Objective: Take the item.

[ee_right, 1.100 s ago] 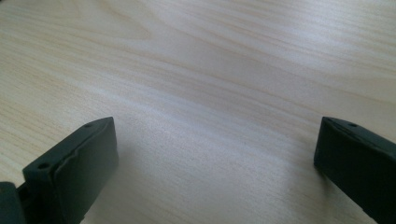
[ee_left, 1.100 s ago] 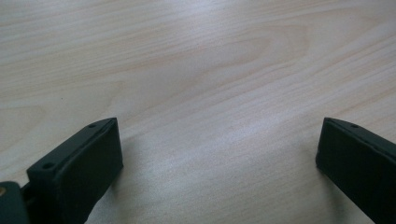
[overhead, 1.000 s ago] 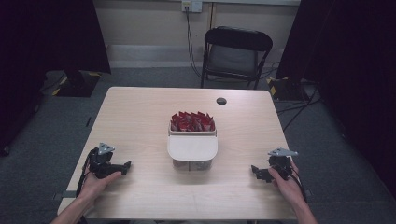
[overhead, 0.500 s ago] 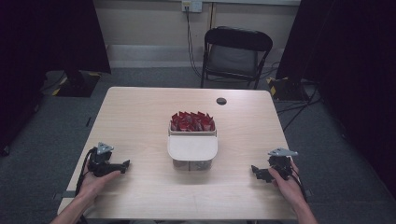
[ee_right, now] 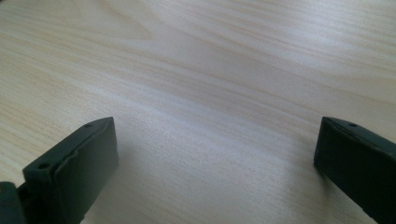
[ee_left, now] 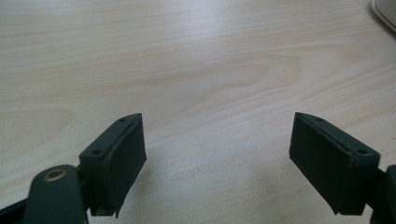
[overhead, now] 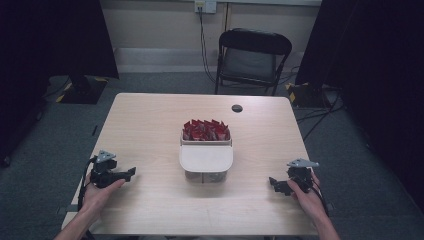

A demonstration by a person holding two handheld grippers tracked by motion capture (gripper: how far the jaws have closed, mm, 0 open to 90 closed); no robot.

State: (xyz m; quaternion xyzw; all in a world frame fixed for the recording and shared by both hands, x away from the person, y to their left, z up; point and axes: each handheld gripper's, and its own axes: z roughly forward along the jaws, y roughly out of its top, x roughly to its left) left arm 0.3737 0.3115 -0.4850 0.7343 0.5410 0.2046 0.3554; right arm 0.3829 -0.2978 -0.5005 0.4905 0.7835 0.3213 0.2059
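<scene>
At the middle of the wooden table [overhead: 150, 130] stands a clear box [overhead: 206, 156] with a white lid [overhead: 206, 157] over its near half and red packets [overhead: 205, 130] in its far half. My left gripper [overhead: 129, 173] rests low at the table's left near side, open, with bare wood between its jaws [ee_left: 217, 158]. The box's white corner [ee_left: 385, 10] shows at the top right of the left gripper view. My right gripper [overhead: 274, 184] rests at the right near side, open and holding nothing [ee_right: 217, 158].
A small black disc [overhead: 237, 108] lies near the far edge of the table. A black folding chair [overhead: 252, 57] stands beyond the table. Dark curtains hang at both sides, and cables run over the floor at the right.
My left gripper has shifted slightly toward the table's near edge. The right gripper and the box have stayed in place.
</scene>
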